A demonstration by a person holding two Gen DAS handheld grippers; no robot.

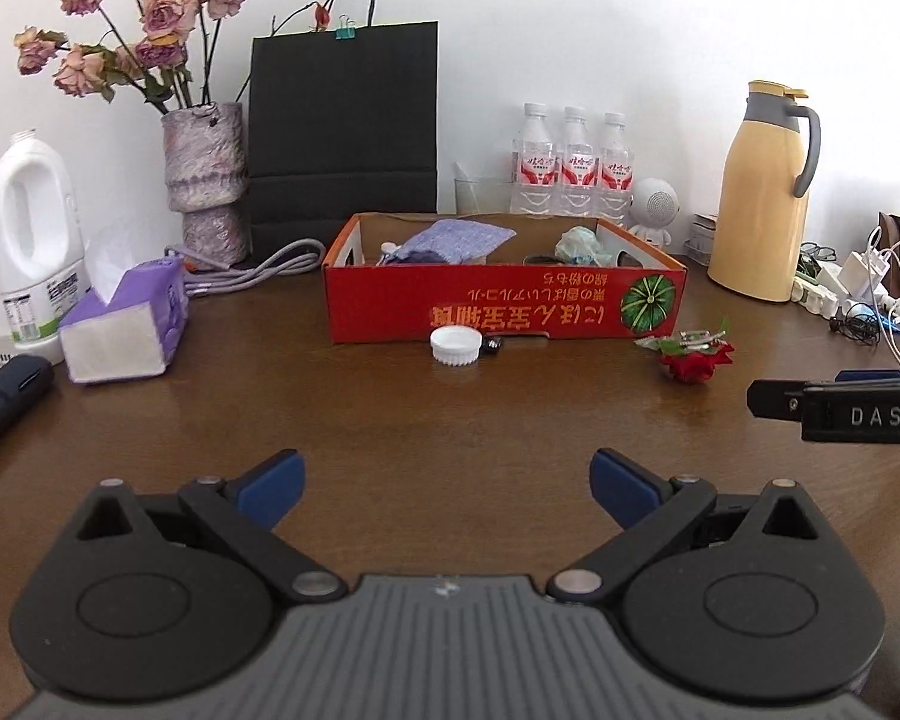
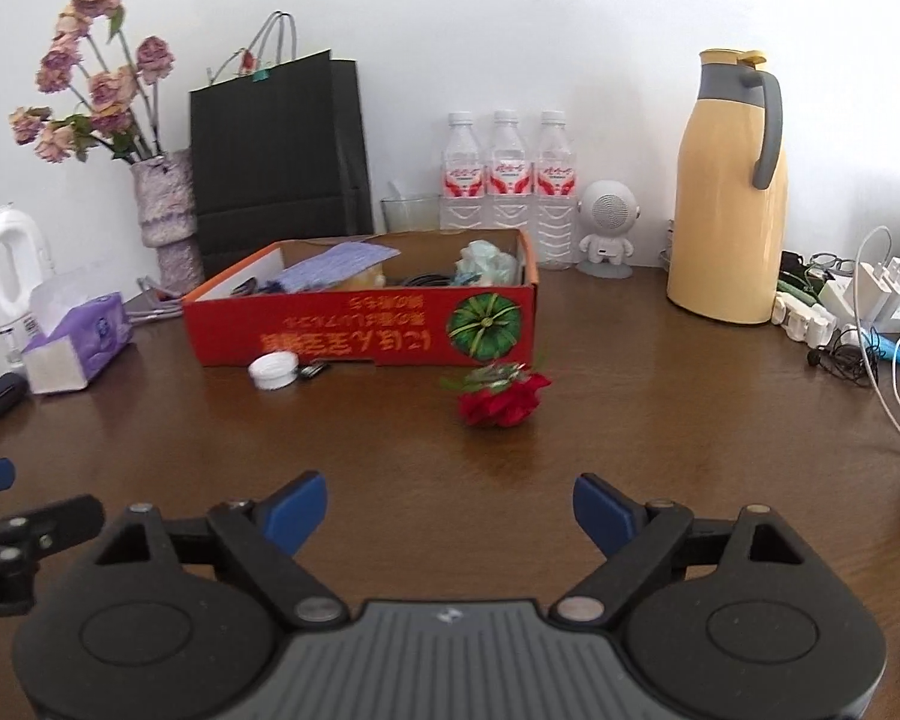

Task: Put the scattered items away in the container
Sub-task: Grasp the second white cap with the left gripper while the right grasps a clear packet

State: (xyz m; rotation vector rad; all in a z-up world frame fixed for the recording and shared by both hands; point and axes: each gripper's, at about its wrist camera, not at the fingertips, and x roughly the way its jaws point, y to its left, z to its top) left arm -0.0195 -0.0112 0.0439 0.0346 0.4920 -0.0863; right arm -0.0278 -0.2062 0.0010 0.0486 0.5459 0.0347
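The red box (image 1: 504, 303) stands in the middle of the table (image 1: 390, 408). A white cap (image 1: 455, 346) lies just in front of the box, a red rose (image 1: 695, 360) near its right corner. Both the left hand-held gripper (image 1: 447, 489) and the right hand-held gripper (image 2: 450, 513) are wide, holding nothing.

A lived-in home or small office corner: a dark wooden counter (image 1: 450, 420) against a white wall carries a mottled vase of dried pink roses (image 1: 207, 180), a cream thermos jug (image 1: 762, 192), three water bottles (image 1: 573, 162) and a purple tissue pack (image 1: 126, 324).
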